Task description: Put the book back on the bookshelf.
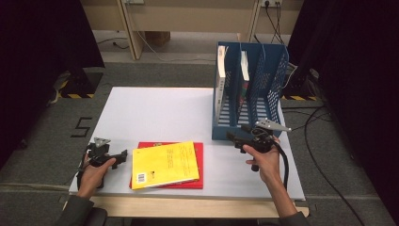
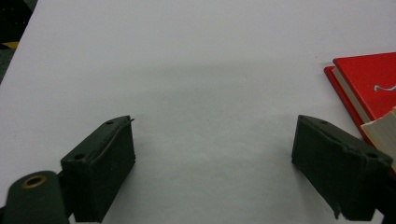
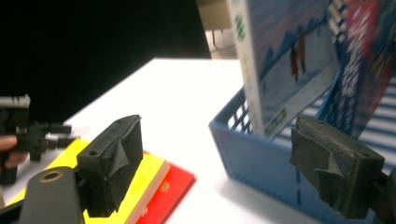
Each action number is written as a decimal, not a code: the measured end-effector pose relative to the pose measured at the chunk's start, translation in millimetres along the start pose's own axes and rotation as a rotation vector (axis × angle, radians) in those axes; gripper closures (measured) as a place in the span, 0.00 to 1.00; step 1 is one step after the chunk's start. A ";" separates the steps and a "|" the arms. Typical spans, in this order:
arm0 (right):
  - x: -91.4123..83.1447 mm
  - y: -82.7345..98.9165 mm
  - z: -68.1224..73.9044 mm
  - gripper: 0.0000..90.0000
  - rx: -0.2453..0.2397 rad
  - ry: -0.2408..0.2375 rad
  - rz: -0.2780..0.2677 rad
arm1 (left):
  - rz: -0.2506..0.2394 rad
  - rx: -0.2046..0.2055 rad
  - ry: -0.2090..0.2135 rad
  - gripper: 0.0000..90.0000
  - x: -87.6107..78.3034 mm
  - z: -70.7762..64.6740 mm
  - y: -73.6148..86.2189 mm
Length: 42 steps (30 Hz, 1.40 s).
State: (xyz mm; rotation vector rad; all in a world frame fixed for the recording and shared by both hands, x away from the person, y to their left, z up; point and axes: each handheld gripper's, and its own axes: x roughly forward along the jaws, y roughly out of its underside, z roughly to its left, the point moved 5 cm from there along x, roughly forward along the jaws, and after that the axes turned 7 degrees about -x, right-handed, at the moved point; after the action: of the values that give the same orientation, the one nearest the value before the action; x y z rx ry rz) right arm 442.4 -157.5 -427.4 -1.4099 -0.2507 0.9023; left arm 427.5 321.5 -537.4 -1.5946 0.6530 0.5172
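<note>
Book-cover picture, right gripper view

Red book mostly hidden under yellow book; titles too small to read

A white table carries a red book near its front edge and a blue file rack toward its back right corner.

yellow paperback book over red hardcover book, blue perforated plastic file rack, white table, black hand-held gripper pads
</note>
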 end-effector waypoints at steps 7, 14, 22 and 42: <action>7.2 21.8 11.0 0.21 0.007 -0.032 0.053 | 0.000 0.000 0.000 0.14 0.0 0.1 0.0; 8.0 34.6 13.8 0.22 0.017 -0.032 0.080 | -0.001 0.000 0.000 0.14 -0.1 0.2 0.0; 8.6 44.2 17.0 0.23 0.028 -0.045 0.101 | -0.001 -0.001 0.001 0.14 -0.1 0.2 0.0; 17.5 61.5 36.0 0.24 0.037 -0.106 0.145 | -0.029 0.008 0.022 0.16 -7.9 -2.9 2.3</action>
State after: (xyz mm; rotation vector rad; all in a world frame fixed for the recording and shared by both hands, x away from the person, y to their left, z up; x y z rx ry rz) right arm 406.7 -125.2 -482.7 -1.3608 -0.2119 1.0976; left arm 420.0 319.4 -533.4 -1.6024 0.6475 0.4759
